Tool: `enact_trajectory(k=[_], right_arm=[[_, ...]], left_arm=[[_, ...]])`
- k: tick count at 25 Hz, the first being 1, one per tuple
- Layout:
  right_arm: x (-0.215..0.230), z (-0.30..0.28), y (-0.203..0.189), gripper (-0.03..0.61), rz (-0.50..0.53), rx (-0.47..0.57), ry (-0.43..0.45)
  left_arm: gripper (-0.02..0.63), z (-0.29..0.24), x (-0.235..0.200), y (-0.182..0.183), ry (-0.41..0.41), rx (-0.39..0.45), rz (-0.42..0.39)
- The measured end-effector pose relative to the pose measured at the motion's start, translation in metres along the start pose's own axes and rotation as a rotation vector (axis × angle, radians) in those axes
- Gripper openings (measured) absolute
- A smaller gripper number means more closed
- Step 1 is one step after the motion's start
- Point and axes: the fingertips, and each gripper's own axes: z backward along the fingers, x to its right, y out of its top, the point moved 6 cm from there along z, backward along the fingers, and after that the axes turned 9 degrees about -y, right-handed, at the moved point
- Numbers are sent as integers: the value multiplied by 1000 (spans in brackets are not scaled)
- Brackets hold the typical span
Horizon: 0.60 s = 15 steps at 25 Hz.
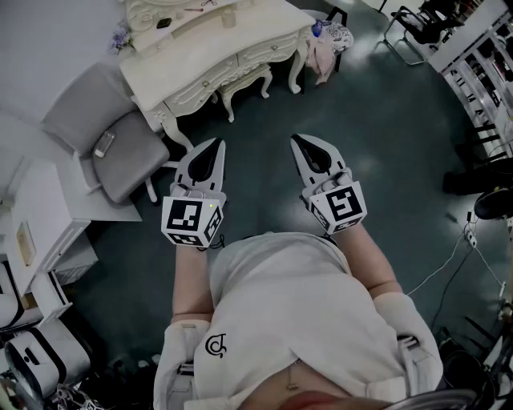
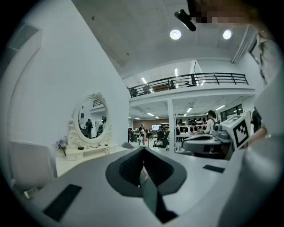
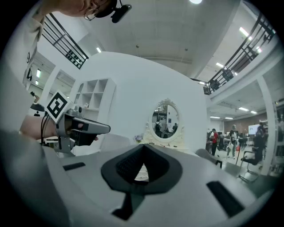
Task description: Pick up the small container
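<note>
While the left tool (image 1: 215, 144) and right tool (image 1: 298, 140) hang pressed together and empty, well short of the desk (image 1: 200, 60), nothing of the task looks done; the small container is likely among the tiny things (image 1: 228, 16) on the desk top, too small to single out, so approach, grasp and lift remain

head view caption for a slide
Left claw and right claw, both shut and empty, point toward a dressing table
</note>
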Motion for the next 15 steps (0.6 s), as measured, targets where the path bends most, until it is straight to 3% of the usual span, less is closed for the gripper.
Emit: enact_trajectory(k=[15], right_arm=[[0, -3, -7, 6, -52, -14, 15]], left_arm=[[12, 0, 4, -7, -7, -13, 30]])
